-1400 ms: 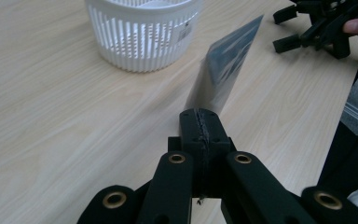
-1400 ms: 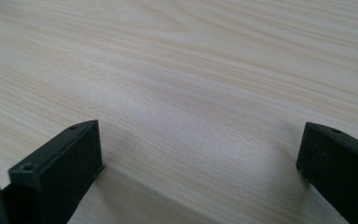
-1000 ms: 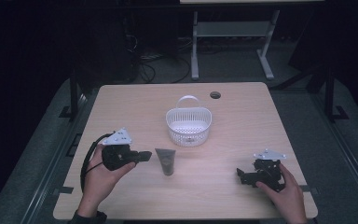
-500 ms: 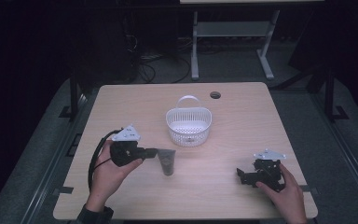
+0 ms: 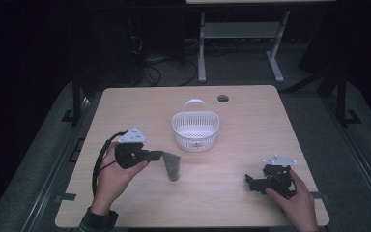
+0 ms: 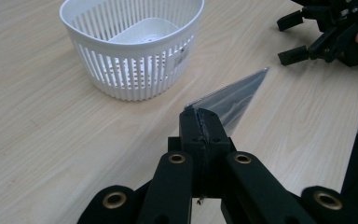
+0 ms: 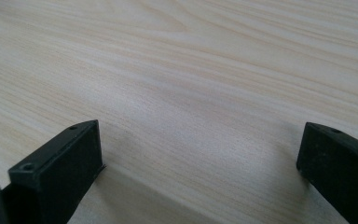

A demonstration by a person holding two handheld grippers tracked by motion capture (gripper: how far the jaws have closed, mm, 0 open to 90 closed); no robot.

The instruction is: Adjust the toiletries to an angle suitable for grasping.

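The table [image 5: 251,125] was pale wood with a fine grain and rounded corners, and a small dark round hole [image 5: 223,98] sat near its far edge. Around it the room lay dim: grey floor [image 5: 53,145], a tangle of cables [image 5: 159,60] on the ground beyond the table, and the pale legs of another desk [image 5: 202,43] at the far side. No writing could be read anywhere; the white basket [image 5: 195,129] carried a tiny sticker [image 6: 182,54] on its side, too small to make out.

At the left, the left gripper [image 5: 155,155] had its jaws pressed together on the flat crimped end of a dark tube [image 5: 172,166], which lay just near of the basket, toward the middle of the table. In the left gripper view the tube [image 6: 233,100] stuck out from the clamped jaws, its far end tilted up off the wood. The slotted basket [image 6: 135,46] stood just beyond it, handle folded to the far side.

At the near right, the right gripper [image 5: 253,182] rested low on the table, well apart from the tube. Its jaws stood wide apart in the right gripper view, with bare wood between them.
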